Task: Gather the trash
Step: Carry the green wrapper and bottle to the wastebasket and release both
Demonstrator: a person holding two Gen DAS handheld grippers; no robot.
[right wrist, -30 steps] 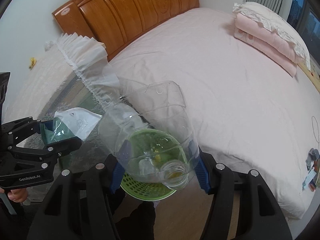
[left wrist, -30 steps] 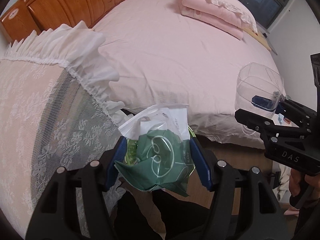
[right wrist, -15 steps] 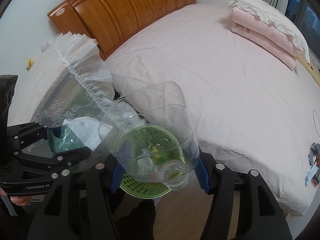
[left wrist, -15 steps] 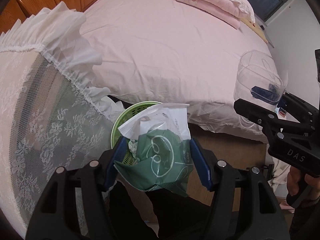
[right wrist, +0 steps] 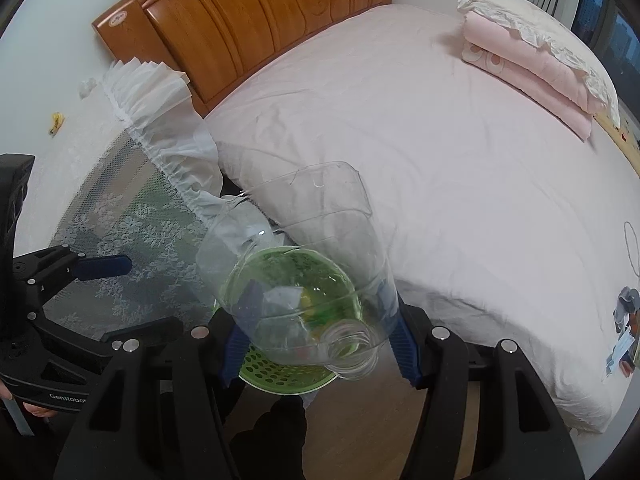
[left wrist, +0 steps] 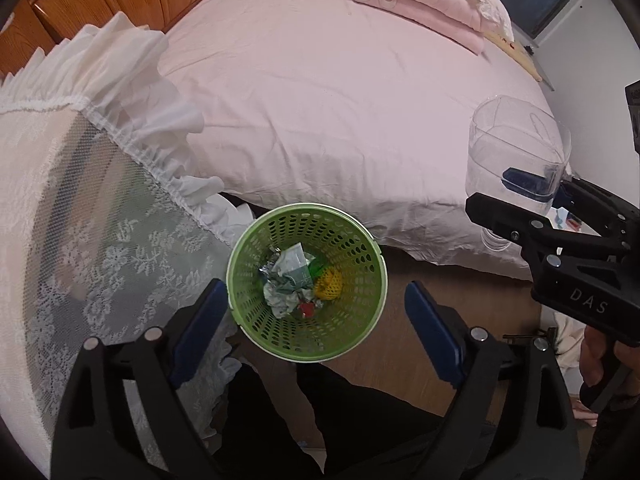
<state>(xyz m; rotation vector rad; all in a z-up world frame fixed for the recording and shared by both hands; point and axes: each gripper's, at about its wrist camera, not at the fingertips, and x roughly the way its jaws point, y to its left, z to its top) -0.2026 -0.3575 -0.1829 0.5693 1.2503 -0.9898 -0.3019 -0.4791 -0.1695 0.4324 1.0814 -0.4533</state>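
Observation:
A green perforated trash basket point(left wrist: 352, 332) stands on the wooden floor between the bed and a lace-covered table. In it lies the green-and-white wrapper point(left wrist: 290, 276) with other crumpled scraps and a yellow ball. My left gripper point(left wrist: 316, 320) hangs right above the basket, its jaws opening, nothing between them. My right gripper point(right wrist: 316, 340) is shut on a clear cut plastic bottle point(right wrist: 304, 268), neck toward the camera, held over the basket point(right wrist: 280, 376). In the left wrist view that bottle point(left wrist: 516, 152) and the right gripper point(left wrist: 532, 196) are at the right.
A pink bed point(left wrist: 340, 92) with folded pink bedding point(left wrist: 424, 0) lies beyond the basket, its wooden headboard point(right wrist: 248, 24) behind. A white lace cloth with ruffles point(left wrist: 92, 168) covers the table at the left. Dark trouser legs point(left wrist: 320, 420) are below. Small scraps lie on the bed point(right wrist: 624, 332).
The left jaws have spread and the green-and-white wrapper has dropped from them into the basket. The right gripper with its bottle has kept still.

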